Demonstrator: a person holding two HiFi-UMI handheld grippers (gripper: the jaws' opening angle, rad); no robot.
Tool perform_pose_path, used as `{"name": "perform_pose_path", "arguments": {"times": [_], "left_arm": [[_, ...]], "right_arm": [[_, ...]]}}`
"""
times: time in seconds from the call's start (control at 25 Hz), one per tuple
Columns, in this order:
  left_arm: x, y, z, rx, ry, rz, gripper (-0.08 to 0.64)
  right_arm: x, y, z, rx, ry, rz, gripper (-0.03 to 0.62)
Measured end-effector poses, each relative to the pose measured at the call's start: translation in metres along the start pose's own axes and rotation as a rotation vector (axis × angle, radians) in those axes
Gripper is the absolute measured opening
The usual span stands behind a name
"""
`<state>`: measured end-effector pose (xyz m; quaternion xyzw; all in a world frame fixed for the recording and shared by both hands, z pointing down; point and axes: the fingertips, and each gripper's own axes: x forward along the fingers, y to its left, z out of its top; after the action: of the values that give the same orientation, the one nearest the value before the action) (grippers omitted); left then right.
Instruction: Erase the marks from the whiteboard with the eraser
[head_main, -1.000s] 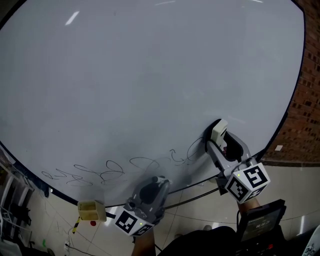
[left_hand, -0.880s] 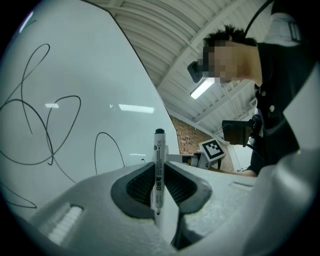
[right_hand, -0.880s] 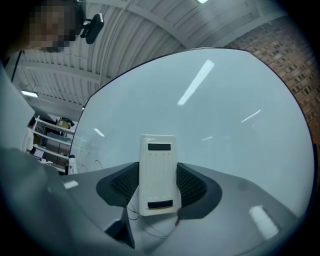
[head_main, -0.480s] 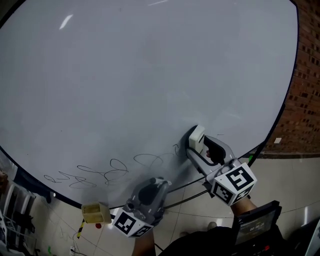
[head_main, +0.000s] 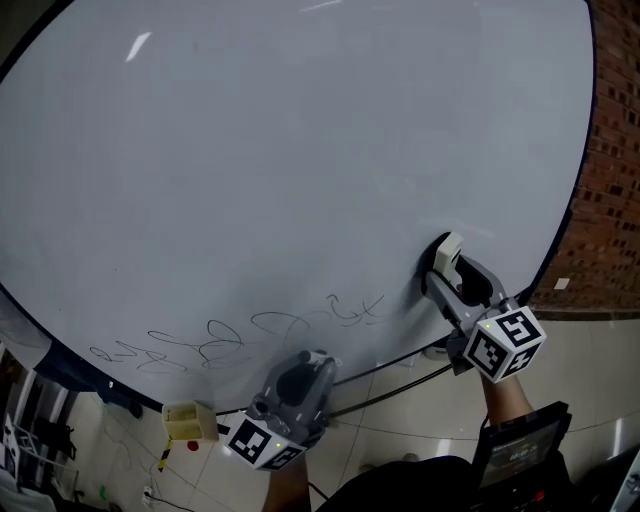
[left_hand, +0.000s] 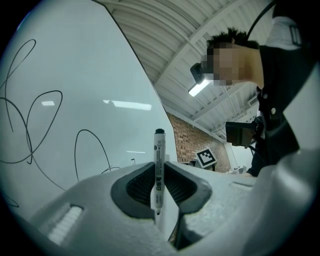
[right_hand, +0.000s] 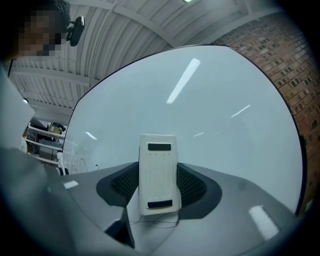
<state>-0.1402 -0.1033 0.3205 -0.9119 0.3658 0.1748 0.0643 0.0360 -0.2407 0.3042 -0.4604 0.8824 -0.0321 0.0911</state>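
White eraser (head_main: 444, 252) clamped in right gripper (head_main: 448, 268), against whiteboard (head_main: 300, 150), lower right of frame. Marks (head_main: 230, 335) lower left, apart from eraser. Left gripper (head_main: 310, 366) closed on marker (left_hand: 158, 170).

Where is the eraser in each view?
Head view: eraser right of centre, in the right gripper, at the whiteboard.
Left gripper view: not in it.
Right gripper view: eraser at centre, between the jaws.
Shared landmark: the whiteboard, in all three.
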Motion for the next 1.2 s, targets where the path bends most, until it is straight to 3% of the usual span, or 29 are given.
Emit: {"name": "perform_pose_path", "arguments": {"times": [0.2,0.52,0.64,0.88,1.04,1.2], "left_arm": [[0.006,-0.007,-0.004,0.02,0.012,0.05,0.057],[-0.002,-0.005,-0.001,0.032,0.007,0.068,0.057],[-0.009,-0.001,0.004,0.037,0.007,0.052,0.057],[-0.03,0.013,0.012,0.042,0.017,0.043,0.057],[-0.041,0.02,0.016,0.044,0.019,0.04,0.057],[-0.043,0.022,0.022,0.038,0.012,0.022,0.057]], "right_arm": [[-0.009,-0.031,0.002,0.03,-0.013,-0.014,0.239],[-0.007,-0.026,0.002,0.043,-0.035,-0.058,0.238],[0.001,0.006,0.002,0.02,-0.04,-0.035,0.238],[0.023,0.092,-0.008,-0.126,-0.058,0.039,0.239],[0.033,0.134,-0.018,-0.141,-0.046,0.1,0.239],[0.041,0.177,-0.034,-0.284,-0.015,0.163,0.239]]}}
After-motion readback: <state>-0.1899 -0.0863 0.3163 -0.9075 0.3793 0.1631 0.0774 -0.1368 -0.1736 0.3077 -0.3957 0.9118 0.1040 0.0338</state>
